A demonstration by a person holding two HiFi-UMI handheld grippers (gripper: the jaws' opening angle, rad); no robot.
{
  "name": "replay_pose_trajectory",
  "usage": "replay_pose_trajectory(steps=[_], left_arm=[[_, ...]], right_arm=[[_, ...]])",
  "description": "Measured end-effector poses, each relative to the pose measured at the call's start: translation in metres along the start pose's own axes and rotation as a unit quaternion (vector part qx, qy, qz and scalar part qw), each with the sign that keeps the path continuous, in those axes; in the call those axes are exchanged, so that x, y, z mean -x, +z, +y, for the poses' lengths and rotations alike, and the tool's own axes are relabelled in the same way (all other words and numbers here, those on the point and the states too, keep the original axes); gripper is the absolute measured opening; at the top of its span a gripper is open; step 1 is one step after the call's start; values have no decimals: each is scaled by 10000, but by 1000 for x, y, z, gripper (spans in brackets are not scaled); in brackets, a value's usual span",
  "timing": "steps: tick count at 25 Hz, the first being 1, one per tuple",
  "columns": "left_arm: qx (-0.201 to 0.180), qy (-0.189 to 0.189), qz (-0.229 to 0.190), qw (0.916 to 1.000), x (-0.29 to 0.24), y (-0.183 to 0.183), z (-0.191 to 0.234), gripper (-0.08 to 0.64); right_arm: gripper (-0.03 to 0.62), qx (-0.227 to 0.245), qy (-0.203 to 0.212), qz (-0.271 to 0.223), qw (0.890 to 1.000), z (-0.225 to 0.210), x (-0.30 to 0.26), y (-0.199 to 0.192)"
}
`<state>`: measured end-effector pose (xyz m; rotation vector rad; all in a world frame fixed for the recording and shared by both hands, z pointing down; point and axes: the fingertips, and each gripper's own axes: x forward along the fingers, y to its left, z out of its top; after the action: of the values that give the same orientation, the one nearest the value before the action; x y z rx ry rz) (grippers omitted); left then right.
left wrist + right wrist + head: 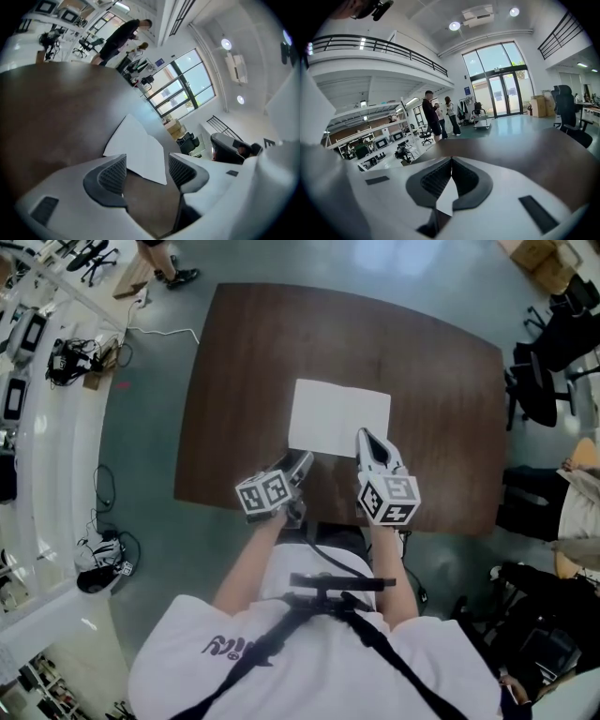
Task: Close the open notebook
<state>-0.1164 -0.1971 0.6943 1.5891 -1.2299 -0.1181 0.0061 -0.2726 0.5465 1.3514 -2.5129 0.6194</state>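
An open white notebook [339,416] lies flat in the middle of the dark brown table [272,343], both pages blank. My left gripper [302,461] hovers just short of the notebook's near left corner. In the left gripper view its jaws stand open [147,166], with the notebook [136,150] on the wood beyond them and nothing between the pads. My right gripper [364,435] reaches over the notebook's near right part. In the right gripper view its jaws [451,161] meet at the tips, shut, and a sliver of white page [446,199] shows in the gap behind them.
Black office chairs [544,381] stand off the table's right side, and a seated person [577,493] is at the right edge. Cables and gear [98,568] lie on the floor to the left. Two people [436,117] stand far across the hall.
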Motion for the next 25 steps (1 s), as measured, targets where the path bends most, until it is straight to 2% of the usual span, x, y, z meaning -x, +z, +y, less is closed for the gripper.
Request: replay_pose_trajectory(steps=[6, 11, 17, 25], left_arm=[[958, -140, 99, 9953, -24, -21, 9, 238], [1744, -77, 2, 9846, -42, -33, 19, 236], [2163, -62, -100, 9763, -56, -33, 28, 236], [2794, -145, -357, 9594, -69, -24, 37, 235]], right_arm=[[5, 14, 27, 165, 9999, -5, -6, -9], [5, 29, 53, 220, 9997, -12, -6, -11], [5, 21, -20, 250, 9997, -22, -5, -16], [5, -20, -205, 216, 9996, -40, 4, -20]])
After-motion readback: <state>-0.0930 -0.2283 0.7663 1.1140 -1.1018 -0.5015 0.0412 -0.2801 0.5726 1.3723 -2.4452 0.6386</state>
